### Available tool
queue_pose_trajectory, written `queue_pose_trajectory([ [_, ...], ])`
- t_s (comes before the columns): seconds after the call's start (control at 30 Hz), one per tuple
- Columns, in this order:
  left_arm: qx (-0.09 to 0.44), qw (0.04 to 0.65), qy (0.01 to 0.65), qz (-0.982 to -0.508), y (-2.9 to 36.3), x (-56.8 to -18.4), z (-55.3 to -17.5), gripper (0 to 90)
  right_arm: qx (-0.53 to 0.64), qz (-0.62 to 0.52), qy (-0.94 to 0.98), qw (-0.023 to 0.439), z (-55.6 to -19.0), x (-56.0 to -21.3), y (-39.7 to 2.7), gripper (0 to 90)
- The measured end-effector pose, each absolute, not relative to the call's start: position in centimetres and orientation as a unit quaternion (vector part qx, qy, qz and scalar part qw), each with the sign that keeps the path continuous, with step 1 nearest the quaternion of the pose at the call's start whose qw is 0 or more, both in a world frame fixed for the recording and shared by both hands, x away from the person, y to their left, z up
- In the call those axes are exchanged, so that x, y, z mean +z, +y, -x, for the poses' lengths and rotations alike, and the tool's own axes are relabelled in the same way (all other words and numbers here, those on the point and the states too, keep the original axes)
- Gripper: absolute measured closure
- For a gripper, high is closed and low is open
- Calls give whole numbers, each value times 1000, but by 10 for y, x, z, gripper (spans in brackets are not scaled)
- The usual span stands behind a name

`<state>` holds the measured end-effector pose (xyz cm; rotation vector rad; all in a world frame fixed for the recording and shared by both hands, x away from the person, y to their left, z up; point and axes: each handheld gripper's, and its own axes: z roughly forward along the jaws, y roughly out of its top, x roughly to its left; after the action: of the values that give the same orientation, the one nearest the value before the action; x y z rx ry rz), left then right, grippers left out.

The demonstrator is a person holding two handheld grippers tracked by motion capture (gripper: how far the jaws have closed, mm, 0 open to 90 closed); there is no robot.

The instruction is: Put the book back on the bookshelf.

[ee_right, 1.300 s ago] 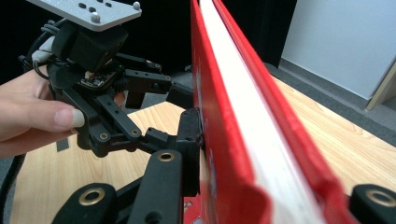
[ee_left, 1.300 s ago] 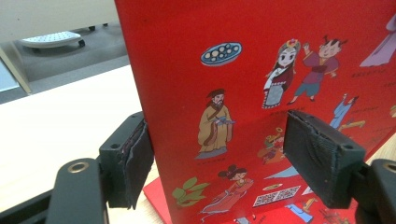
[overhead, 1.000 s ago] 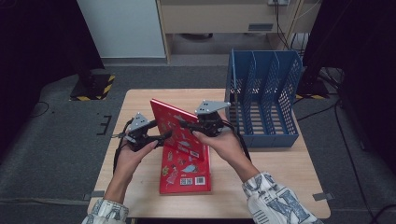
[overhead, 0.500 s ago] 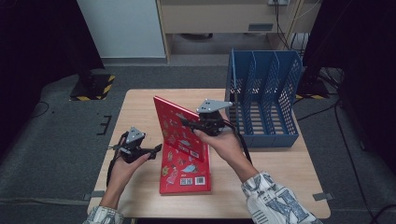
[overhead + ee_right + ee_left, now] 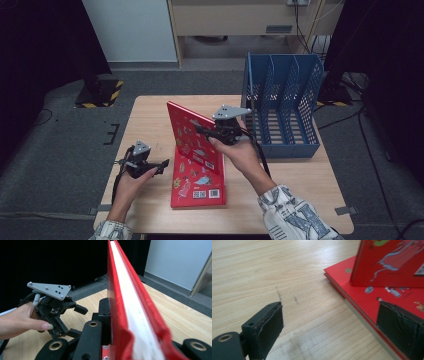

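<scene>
One red picture book [image 5: 197,187] lies flat on the wooden table [image 5: 150,115]. A second red book [image 5: 192,135] stands tilted on its lower edge on top of the flat one. My right gripper [image 5: 202,131] is shut on its right edge; in the right gripper view the book [image 5: 125,297] rises edge-on between the jaws of that gripper [image 5: 120,325]. My left gripper [image 5: 161,165] hangs open just left of the flat book, touching nothing. In the left gripper view its pads [image 5: 270,325] stand wide apart before the flat book [image 5: 387,300] and the raised book [image 5: 392,262].
A blue slotted file rack [image 5: 282,105] stands at the table's right side, its compartments holding nothing. Bare wood lies left of the books. Dark floor and a white cabinet [image 5: 130,30] lie beyond the far edge.
My left gripper has let go of the raised book and drawn back toward the near left. The right gripper has tipped the book more upright.
</scene>
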<state>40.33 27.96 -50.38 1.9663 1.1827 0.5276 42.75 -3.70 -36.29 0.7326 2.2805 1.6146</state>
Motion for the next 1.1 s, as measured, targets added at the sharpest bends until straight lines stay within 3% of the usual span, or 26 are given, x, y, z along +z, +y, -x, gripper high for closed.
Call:
queue_pose_trajectory([
  [0.2,212,367,495,-759,293,-512,-408,70,556,-256,780,127,-428,-362,-40,792],
  [1.1,209,319,521,-764,304,-524,-414,27,559,-267,772,143,-426,-355,-60,793],
])
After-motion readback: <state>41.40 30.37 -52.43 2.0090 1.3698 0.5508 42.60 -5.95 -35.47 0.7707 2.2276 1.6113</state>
